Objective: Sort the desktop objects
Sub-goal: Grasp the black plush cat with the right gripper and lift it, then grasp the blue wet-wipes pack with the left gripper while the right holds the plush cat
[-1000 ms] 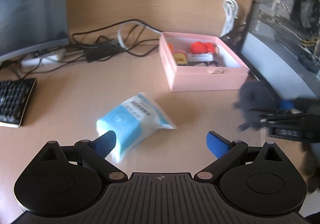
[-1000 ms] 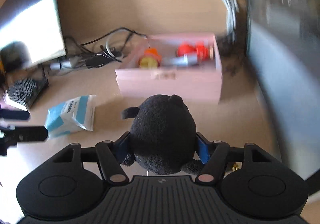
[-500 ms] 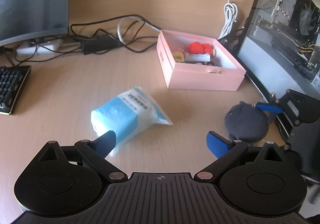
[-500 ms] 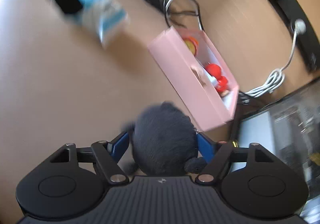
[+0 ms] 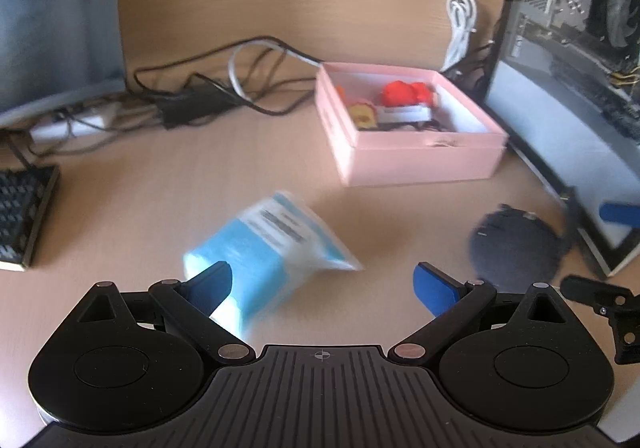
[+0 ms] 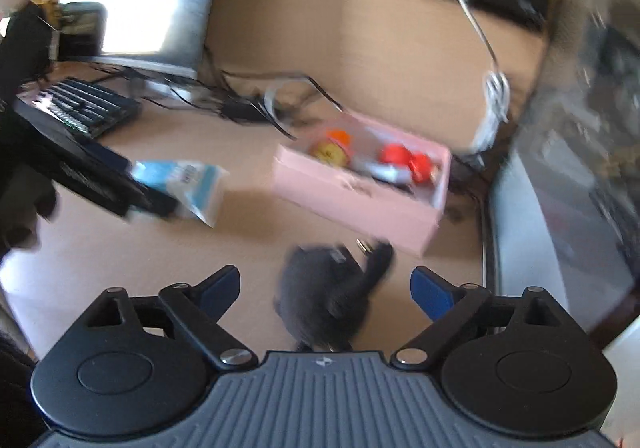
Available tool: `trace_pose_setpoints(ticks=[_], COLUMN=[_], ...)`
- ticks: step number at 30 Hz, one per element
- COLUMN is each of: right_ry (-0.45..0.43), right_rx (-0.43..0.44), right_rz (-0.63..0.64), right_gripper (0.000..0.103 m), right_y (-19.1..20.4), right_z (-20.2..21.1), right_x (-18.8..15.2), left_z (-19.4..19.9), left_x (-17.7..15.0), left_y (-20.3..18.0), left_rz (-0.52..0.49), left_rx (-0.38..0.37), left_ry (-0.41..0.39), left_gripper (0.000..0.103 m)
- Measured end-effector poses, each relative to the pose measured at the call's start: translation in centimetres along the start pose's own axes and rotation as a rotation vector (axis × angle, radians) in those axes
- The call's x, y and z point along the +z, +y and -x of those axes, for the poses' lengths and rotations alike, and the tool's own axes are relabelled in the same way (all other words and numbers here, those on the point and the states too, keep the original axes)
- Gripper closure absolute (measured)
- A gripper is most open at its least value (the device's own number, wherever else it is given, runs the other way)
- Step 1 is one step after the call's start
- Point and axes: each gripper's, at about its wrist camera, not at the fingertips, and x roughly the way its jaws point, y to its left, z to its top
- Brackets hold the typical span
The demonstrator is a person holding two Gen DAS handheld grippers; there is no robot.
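Right gripper (image 6: 325, 286) jaws opening, nothing gripped; dark plush toy (image 6: 332, 294) lies loose between them on desk, just beside pink box (image 6: 360, 204). Left gripper (image 5: 322, 284) spread wide, empty, over blue tissue pack (image 5: 260, 252). Toy best re-gripped squarely before lift into box.

Left gripper (image 5: 322, 284) pitched down toward the bench, fingers (image 5: 434, 286) spread wide, nothing pressed between the blue pads. Right gripper (image 6: 325, 285) also angled down, jaws opening, pads clear of the dark plush (image 6: 332, 294) lying between them; it shows at 3 o'clock in the left wrist view.
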Motion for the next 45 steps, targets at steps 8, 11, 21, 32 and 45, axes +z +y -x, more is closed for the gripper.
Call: trace_pose_setpoints(ticks=[8,11,21,32,45], right_ry=[0.089,0.088,0.102,0.103,0.077], right_rx=[0.014,0.014,0.006,-0.012,-0.009], right_rz=[-0.154,-0.158,-0.204,-0.202,-0.158], right_gripper=[0.041,0.041,0.04,0.031,0.026], right_y=[-0.5,-0.5,-1.8,-1.5,-1.1], right_z=[-5.9,-5.5,-3.6,-3.9,-4.3], right_x=[-1.2,-1.7,-3.7,-4.1,-3.4], left_z=[-2.9,-4.2,-7.1,-4.3,-3.5], left_x=[0.7,0.3,-0.3,-2.0,-2.6], left_y=[2.3,1.9,1.5,-0.7,-1.9], left_rz=[-0.153,-0.216,-0.229,-0.177,-0.119], left_rx=[0.066,0.048,0.074,0.004,0.016], left_ry=[0.026,0.049,0.096,0.124,0.152], left_gripper=[0.003,0.002,0.005,0.023,0.044])
